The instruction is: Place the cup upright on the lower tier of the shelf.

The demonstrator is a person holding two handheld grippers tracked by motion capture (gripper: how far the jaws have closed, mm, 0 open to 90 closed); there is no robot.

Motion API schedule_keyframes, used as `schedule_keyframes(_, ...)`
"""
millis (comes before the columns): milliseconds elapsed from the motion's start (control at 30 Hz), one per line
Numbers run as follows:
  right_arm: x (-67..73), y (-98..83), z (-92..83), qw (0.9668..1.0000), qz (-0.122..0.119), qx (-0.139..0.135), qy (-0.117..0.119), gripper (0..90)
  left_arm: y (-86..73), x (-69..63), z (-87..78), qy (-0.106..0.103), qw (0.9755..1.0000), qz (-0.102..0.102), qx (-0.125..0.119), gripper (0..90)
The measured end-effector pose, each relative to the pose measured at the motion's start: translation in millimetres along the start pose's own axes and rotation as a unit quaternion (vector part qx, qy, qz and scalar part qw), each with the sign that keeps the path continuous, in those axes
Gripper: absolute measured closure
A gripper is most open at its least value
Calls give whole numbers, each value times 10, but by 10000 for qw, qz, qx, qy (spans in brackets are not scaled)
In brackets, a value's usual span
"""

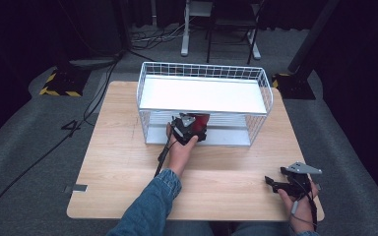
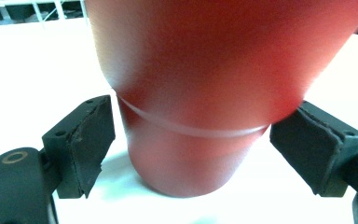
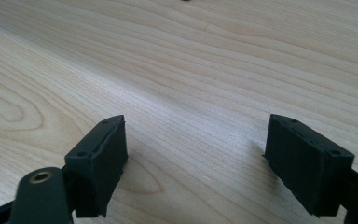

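**Red cup on the lower shelf of the wire rack, left tongs spread about it**

The wooden table carries a white two-tier wire rack at its far middle. The rack's upper shelf is a bare white panel; its lower shelf lies just above the tabletop and is open toward the person. The left hand reaches to the front of this lower tier, where the left tongs meet a red cup under the edge of the upper shelf.

In the left gripper view the red cup stands upright, base down on the white shelf surface, widening upward, with a thin moulded line round its lower body. The left tongs are released: both pads stand to either side of the cup, the left one clearly apart from it, the right one close to its wall, whether touching cannot be told.

The right tongs rest near the table's front right corner, well apart from the rack. In the right gripper view the right tongs are likewise spread wide over bare wood grain, grasping nothing.

Judged state of the work: the cup stands on the lower shelf, so either a placement is all but complete, with withdrawal left, or a grasp is about to close.
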State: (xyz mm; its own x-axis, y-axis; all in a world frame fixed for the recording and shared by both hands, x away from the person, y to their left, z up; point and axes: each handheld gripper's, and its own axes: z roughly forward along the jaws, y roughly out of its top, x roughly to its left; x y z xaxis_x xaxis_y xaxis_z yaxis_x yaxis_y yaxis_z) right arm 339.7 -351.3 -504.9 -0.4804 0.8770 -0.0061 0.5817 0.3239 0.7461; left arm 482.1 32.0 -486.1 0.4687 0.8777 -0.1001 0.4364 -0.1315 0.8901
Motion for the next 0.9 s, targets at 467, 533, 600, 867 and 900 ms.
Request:
schedule_keyframes(467,-7,12,15,10000,-37,-6,59,210,-71,15,-404,-116,9999,-94,80,151)
schedule_keyframes(533,-10,18,22,10000,-52,-13,71,210,-79,15,-439,-149,9998,-90,64,151)
schedule_keyframes(600,-13,25,31,9999,-65,-8,81,210,-92,16,-516,-174,9998,-87,49,151)
schedule_keyframes(867,-5,24,28,9999,-111,-18,102,219,-113,59,-956,-373,9990,242,-58,150)
schedule_keyframes(900,-5,24,28,9999,-109,-16,104,219,-115,61,-1009,-391,9988,266,-93,150)
